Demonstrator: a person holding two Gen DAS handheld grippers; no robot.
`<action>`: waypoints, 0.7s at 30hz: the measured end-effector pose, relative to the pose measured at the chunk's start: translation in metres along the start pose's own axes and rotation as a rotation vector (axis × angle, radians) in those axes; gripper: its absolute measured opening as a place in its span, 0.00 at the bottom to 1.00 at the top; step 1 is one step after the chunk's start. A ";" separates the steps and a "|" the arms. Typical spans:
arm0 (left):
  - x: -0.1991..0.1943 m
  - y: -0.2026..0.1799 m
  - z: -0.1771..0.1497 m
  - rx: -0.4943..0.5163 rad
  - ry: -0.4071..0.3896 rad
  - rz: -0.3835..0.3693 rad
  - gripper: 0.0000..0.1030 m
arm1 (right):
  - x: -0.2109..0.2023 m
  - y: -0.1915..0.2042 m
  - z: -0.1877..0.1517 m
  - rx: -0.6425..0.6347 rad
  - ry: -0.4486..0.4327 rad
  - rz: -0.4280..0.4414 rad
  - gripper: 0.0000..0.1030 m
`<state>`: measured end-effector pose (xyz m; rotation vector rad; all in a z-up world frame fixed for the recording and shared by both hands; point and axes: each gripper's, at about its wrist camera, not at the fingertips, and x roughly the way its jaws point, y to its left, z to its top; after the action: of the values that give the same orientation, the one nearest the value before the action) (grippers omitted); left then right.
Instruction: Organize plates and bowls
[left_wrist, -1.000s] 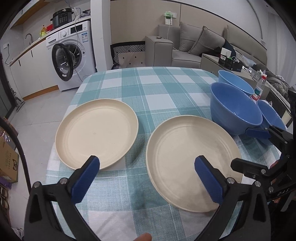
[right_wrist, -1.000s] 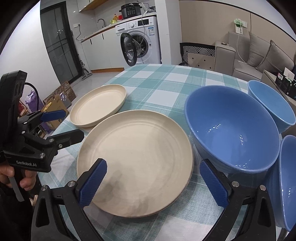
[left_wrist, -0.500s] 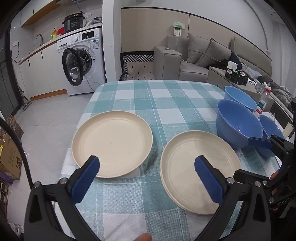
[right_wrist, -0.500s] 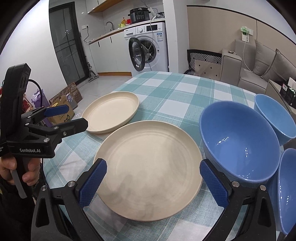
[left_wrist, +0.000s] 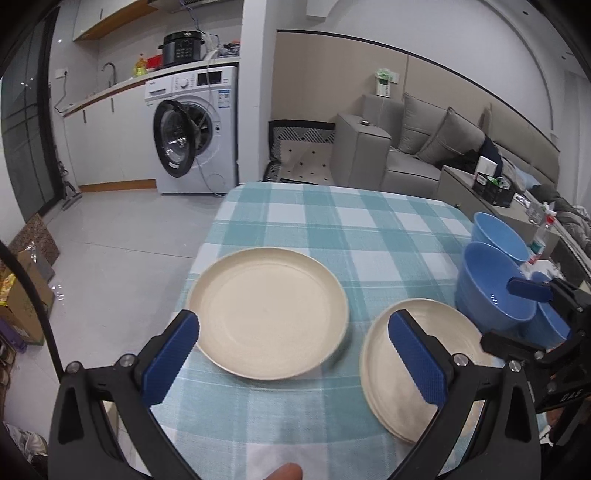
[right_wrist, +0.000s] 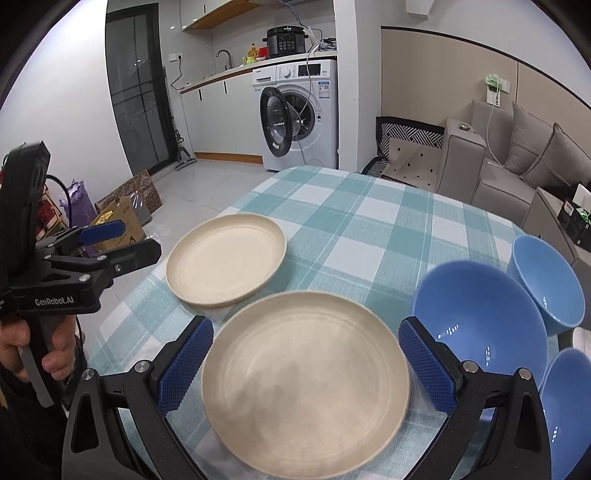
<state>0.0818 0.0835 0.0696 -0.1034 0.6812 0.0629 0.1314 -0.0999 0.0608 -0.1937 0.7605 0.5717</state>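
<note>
Two cream plates lie on the checked tablecloth. The left plate (left_wrist: 269, 314) (right_wrist: 226, 264) is in front of my left gripper (left_wrist: 293, 363), which hangs open and empty above the table's near edge. The right plate (left_wrist: 406, 362) (right_wrist: 306, 373) sits between the blue pads of my right gripper (right_wrist: 306, 367), open and held above it. Three blue bowls stand at the right: a large bowl (right_wrist: 480, 325) (left_wrist: 491, 291), a far bowl (right_wrist: 546, 280) (left_wrist: 498, 232) and a near bowl (right_wrist: 569, 402), partly cut off.
The table (left_wrist: 332, 221) is covered by a teal and white cloth. A hand (right_wrist: 48, 354) holds the left gripper's handle at the table's left side. Beyond the table are a washing machine (left_wrist: 195, 129) with its door open and a grey sofa (left_wrist: 424, 147).
Both grippers have pulled back and risen from the table, so the plates and bowls look smaller and farther. The left gripper's view has swung towards the left plate. Nothing was taken hold of.
</note>
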 end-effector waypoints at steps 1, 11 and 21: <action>0.002 0.004 0.000 -0.004 -0.001 0.014 1.00 | 0.002 0.000 0.003 0.004 -0.002 0.001 0.99; 0.029 0.041 0.000 -0.111 0.025 0.036 1.00 | 0.037 0.000 0.027 0.064 0.023 -0.013 0.99; 0.048 0.058 -0.007 -0.154 0.045 0.038 1.00 | 0.075 0.013 0.041 0.075 0.076 0.004 0.99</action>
<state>0.1092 0.1417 0.0294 -0.2402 0.7233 0.1500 0.1921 -0.0429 0.0384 -0.1452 0.8544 0.5411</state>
